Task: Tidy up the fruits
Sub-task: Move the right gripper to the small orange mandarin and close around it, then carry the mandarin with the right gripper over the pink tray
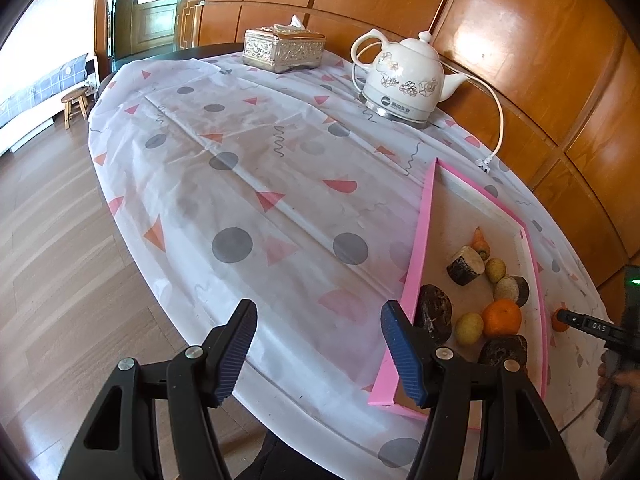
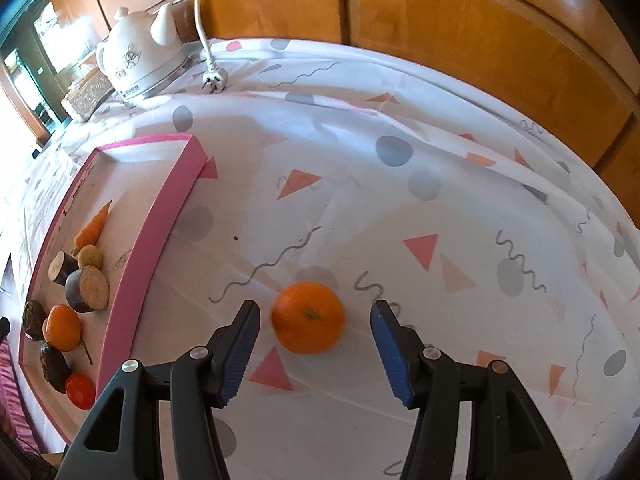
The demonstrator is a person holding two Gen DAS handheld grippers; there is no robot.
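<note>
R gripper (image 2: 314,348), jaws apart w/ nothing clamped, straddles the loose orange (image 2: 308,318) on the counter (image 2: 460,184) beside the pink tray (image 2: 156,236), prob. lined up to grab it for the tray, while L gripper (image 1: 320,354) waits open & empty by tray's near edge.
</note>
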